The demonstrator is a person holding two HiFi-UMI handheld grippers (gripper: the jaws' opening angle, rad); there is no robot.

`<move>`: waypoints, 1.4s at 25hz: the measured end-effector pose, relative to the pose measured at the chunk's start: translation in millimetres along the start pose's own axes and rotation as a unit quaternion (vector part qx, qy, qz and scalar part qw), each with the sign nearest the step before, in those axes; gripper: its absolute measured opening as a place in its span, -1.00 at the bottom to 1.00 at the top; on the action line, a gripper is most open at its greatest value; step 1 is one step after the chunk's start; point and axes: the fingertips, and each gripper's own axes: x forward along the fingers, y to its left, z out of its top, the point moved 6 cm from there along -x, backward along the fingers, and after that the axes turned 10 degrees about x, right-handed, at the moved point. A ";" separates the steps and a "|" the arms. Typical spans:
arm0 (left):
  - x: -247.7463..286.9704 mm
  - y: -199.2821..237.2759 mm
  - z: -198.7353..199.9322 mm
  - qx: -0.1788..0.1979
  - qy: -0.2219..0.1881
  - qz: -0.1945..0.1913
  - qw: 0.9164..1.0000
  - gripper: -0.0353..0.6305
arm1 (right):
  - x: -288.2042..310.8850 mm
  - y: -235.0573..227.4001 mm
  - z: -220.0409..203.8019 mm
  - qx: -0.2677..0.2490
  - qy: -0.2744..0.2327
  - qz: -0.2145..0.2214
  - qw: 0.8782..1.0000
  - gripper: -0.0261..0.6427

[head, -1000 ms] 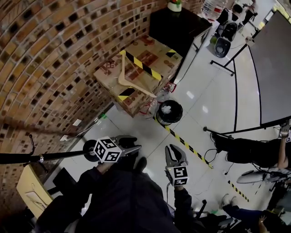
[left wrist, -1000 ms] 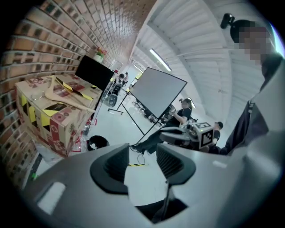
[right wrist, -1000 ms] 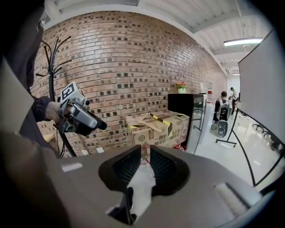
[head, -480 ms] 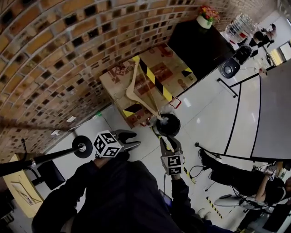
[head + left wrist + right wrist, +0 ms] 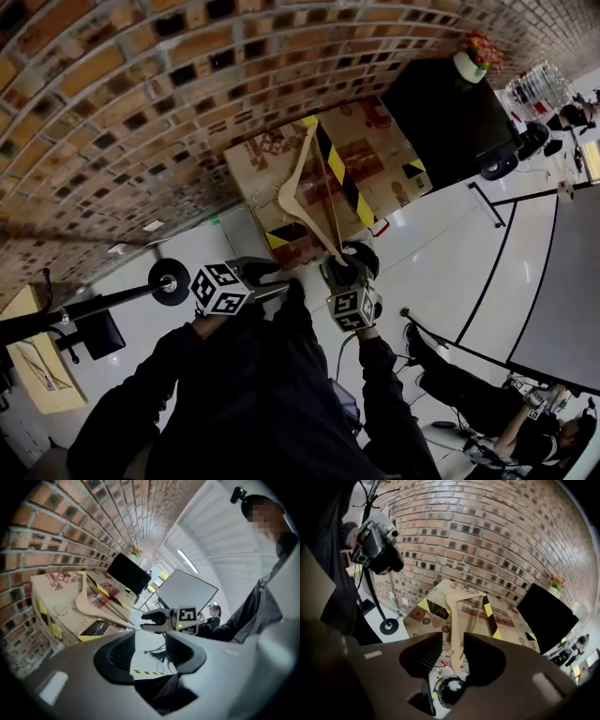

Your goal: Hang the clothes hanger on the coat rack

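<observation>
Floor (image 5: 441, 244) underfoot, both tongs have closed in on the box since a second ago. The left tongs (image 5: 278, 284), empty, have just been opening, near the coat rack (image 5: 170, 281) base. The right tongs (image 5: 343, 270) have just been opening too, released, tips at the hanger (image 5: 305, 187) end. The hanger lies across the cardboard box (image 5: 375, 159), overhanging its near edge, below the brick wall (image 5: 141, 94).

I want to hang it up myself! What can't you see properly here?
- Coat rack hooks: head view, the pole runs off the left edge.
- Hanger near end: head view, behind the right gripper. Its jaws have just been opening, hanger's end between them; touching unclear.
- Box print: every view, too small.
</observation>
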 end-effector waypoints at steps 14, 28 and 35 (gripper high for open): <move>29.7 -5.3 18.4 -0.065 -0.049 0.127 0.989 -0.35 | 76.5 9.3 -37.0 -0.415 0.020 -0.029 0.909 -0.33; 55.4 -26.9 13.7 -0.094 -0.105 0.201 0.969 -0.35 | 53.5 -48.7 -36.5 -0.423 -0.040 -0.019 0.905 -0.64; 94.1 -10.5 18.2 -0.126 -0.143 0.142 0.971 -0.34 | -2.3 -80.7 8.4 -0.354 -0.104 -0.006 0.929 -0.73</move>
